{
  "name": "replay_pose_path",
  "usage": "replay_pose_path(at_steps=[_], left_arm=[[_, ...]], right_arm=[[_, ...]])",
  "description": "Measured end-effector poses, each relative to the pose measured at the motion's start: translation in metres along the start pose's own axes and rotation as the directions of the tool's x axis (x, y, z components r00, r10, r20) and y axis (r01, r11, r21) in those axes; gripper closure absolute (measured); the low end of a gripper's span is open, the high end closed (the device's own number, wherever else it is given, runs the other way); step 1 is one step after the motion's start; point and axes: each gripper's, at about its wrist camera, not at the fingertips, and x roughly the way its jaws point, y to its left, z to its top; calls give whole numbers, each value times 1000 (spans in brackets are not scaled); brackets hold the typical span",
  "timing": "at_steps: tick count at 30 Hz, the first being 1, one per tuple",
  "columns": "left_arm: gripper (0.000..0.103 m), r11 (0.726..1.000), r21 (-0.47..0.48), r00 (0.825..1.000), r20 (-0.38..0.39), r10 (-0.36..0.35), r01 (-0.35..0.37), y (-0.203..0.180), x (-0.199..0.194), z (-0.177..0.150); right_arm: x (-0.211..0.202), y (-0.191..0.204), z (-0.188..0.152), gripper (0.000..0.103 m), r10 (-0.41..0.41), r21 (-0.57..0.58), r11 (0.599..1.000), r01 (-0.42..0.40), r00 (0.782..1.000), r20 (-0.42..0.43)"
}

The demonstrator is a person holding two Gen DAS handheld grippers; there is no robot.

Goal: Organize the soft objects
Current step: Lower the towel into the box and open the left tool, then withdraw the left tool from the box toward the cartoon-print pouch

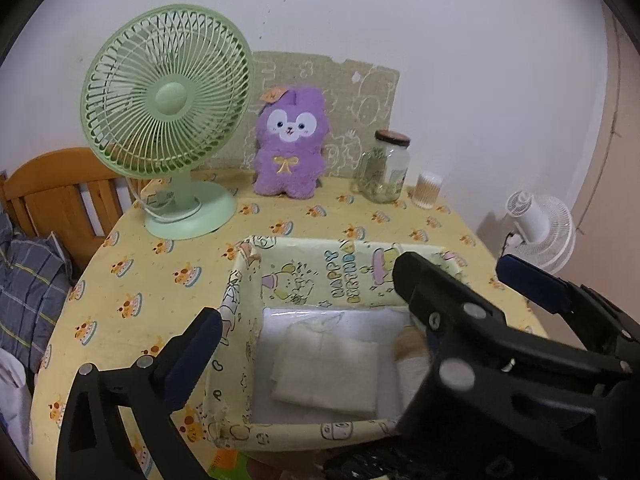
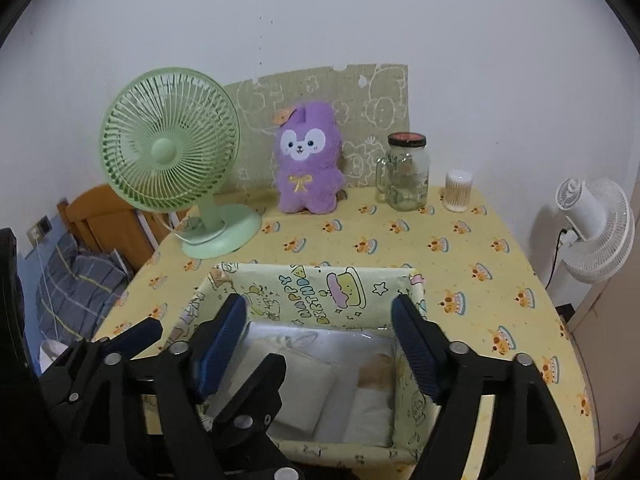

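Two folded cloths [image 2: 304, 392] in box [image 2: 320, 280]; one plush [image 2: 310, 168]; both grippers' jaws released.

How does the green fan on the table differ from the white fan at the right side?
The green fan stands on the table, on a round base; the white fan stands off the table, beyond its right edge. The green fan's grille faces toward the cameras; the white fan is turned away, showing its rear housing. Their colours differ: pale green against white. Both have round wire grilles and a trailing cord.
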Motion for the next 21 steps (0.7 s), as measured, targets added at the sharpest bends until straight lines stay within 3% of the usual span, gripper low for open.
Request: replay_pose_path(at_steps=[5, 21], left_arm=[[0, 1000, 8, 1000, 15, 16, -17, -3, -10, 1], [0, 998, 28, 994, 95, 54, -57, -15, -65, -5]], right_arm=[[-17, -1, 0, 10, -12, 20, 1000, 11, 999, 40], [-72, 9, -5, 5, -47, 12, 999, 46, 993, 106]])
